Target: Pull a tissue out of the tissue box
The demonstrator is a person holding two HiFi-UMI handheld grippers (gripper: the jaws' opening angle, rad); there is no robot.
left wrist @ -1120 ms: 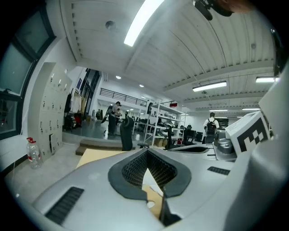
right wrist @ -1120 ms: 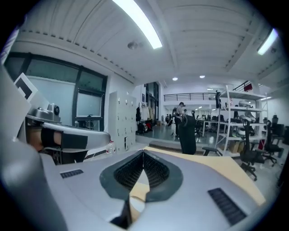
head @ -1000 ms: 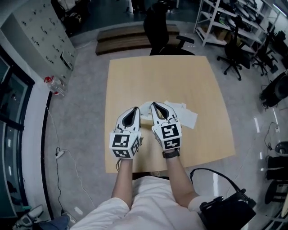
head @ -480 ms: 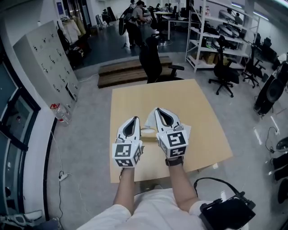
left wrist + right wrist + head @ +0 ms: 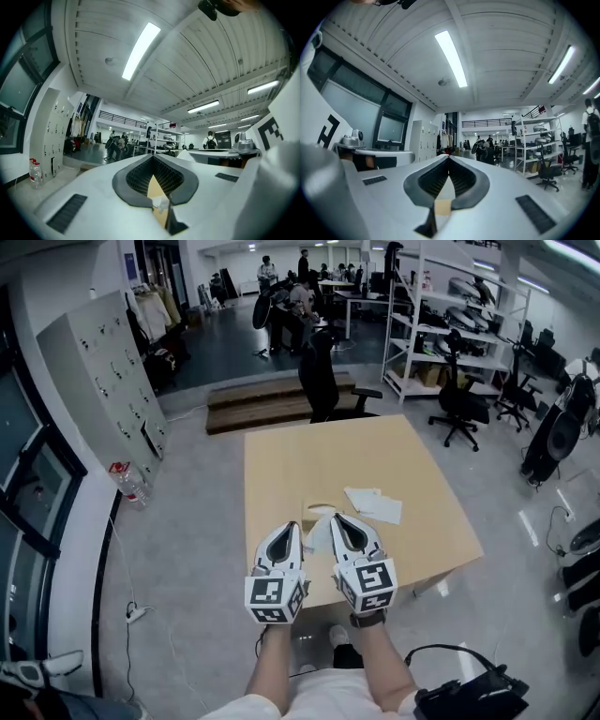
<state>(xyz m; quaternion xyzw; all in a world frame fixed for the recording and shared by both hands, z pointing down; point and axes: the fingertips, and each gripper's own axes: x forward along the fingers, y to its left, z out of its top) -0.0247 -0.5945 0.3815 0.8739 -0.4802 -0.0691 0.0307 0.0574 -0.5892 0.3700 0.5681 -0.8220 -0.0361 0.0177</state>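
On the light wooden table (image 5: 394, 451) the tan tissue box (image 5: 317, 513) lies near the front edge, with a white tissue (image 5: 322, 533) showing beside it, half hidden by my grippers. A few pulled-out tissues (image 5: 373, 504) lie flat to its right. My left gripper (image 5: 286, 530) and right gripper (image 5: 337, 520) are held side by side, high above the table's near edge, on the near side of the box. Both are shut with nothing between the fingertips. The left gripper (image 5: 152, 157) and right gripper (image 5: 449, 158) point level into the room in their own views.
A black office chair (image 5: 323, 381) stands at the table's far edge, with a low wooden platform (image 5: 272, 404) behind it. Shelving (image 5: 436, 343) and more chairs (image 5: 459, 404) stand at the right. Grey lockers (image 5: 103, 381) line the left wall. People stand at the back of the room.
Both grippers have drawn back from over the tissue box toward the table's near edge and risen. The head view has tilted up, so more of the room shows.
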